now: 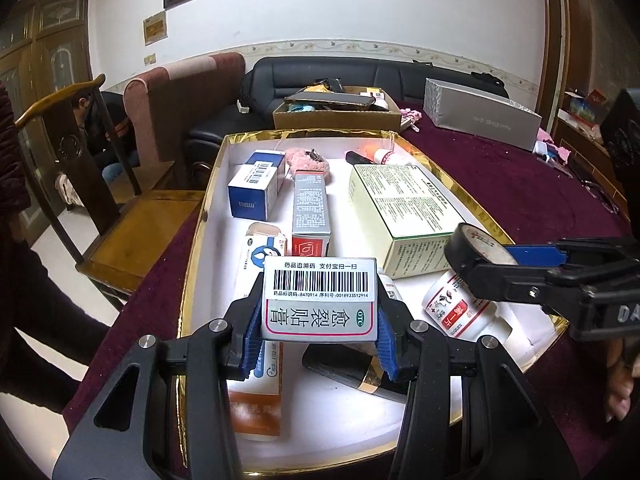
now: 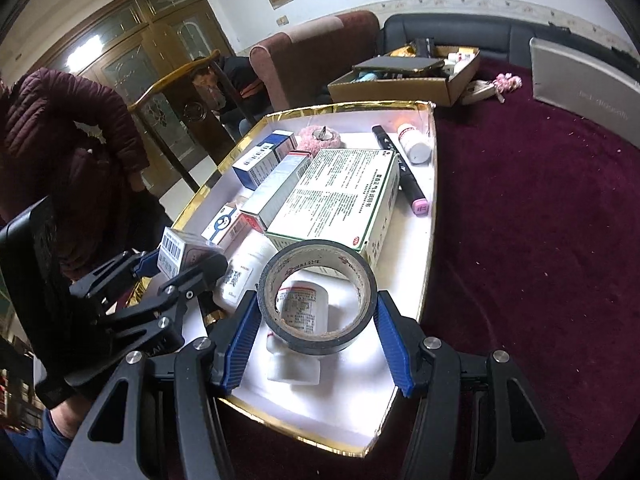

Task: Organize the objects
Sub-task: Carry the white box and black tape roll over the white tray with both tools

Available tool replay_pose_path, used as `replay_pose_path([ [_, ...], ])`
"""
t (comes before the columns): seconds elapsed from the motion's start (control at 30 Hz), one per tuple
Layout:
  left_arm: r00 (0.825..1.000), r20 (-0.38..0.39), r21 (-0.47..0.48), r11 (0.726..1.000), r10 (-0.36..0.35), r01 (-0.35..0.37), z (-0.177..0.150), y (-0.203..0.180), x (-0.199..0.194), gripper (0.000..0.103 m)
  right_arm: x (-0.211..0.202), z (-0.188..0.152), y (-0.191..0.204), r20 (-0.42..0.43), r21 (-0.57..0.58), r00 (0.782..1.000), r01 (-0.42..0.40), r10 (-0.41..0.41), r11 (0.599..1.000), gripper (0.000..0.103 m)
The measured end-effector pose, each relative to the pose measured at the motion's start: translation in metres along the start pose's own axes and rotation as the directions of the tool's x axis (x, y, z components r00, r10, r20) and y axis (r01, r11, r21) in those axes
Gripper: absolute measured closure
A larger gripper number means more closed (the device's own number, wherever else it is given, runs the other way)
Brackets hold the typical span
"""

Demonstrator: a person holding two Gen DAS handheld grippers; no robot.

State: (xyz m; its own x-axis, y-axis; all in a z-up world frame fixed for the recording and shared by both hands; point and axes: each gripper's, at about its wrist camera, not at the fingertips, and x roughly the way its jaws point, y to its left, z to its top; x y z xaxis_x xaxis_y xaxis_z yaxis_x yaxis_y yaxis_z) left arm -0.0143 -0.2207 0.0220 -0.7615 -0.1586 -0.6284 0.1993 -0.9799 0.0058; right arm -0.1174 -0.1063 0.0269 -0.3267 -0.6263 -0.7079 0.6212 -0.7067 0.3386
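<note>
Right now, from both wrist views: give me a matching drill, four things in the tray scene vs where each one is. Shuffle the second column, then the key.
Things
1. barcode box
2. roll of black tape
3. marker pen
4. large pale green box

Places
A. lying along the tray's right side, pink cap towards the camera
B. clamped in the left gripper
C. flat in the tray, printed side up
D. clamped in the right gripper, above a white bottle

Pairs: 1-B, 2-D, 3-A, 4-C
</note>
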Motion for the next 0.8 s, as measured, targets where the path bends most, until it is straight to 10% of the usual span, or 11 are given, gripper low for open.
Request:
replay_pose_path([
  [0.8, 1.0, -0.026, -0.007, 1.0, 0.014, -0.015, -0.003, 0.006, 0.004, 0.056, 0.017, 0.005, 0.007, 0.001, 0.017, 1.0, 0.026, -0.026, 1.0, 0.046],
])
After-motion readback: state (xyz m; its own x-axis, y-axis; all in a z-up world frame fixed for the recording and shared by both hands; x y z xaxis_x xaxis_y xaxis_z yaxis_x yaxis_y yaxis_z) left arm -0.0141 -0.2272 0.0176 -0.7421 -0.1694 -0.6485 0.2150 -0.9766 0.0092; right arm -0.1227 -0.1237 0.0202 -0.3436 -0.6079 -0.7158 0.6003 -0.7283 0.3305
